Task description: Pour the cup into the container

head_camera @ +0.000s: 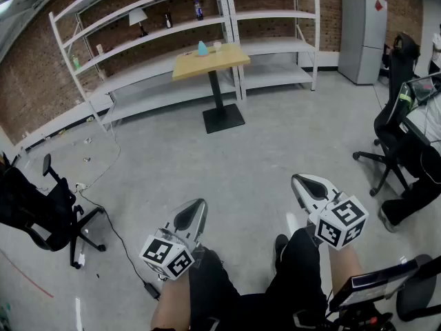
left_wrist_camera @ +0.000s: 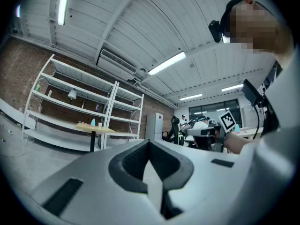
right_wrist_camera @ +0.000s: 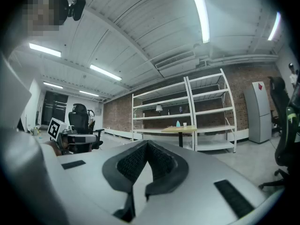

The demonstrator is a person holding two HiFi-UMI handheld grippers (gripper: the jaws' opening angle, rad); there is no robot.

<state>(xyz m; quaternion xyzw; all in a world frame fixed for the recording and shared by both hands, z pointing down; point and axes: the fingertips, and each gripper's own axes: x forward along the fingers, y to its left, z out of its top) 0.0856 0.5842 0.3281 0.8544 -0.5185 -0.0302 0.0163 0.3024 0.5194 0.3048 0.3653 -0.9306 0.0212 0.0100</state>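
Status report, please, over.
Left gripper and right gripper shut, empty. Cup on the table across the room, untouched. Only floor between.

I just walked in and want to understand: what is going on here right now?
A person holds the left gripper and the right gripper low, both shut and empty. The wooden table with a small white cup and a teal object is far ahead, by the shelves. Pouring has not started.

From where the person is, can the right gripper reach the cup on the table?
Probably not: the right gripper is by the person's legs, and the cup sits on the table far across the floor. Walk over first.
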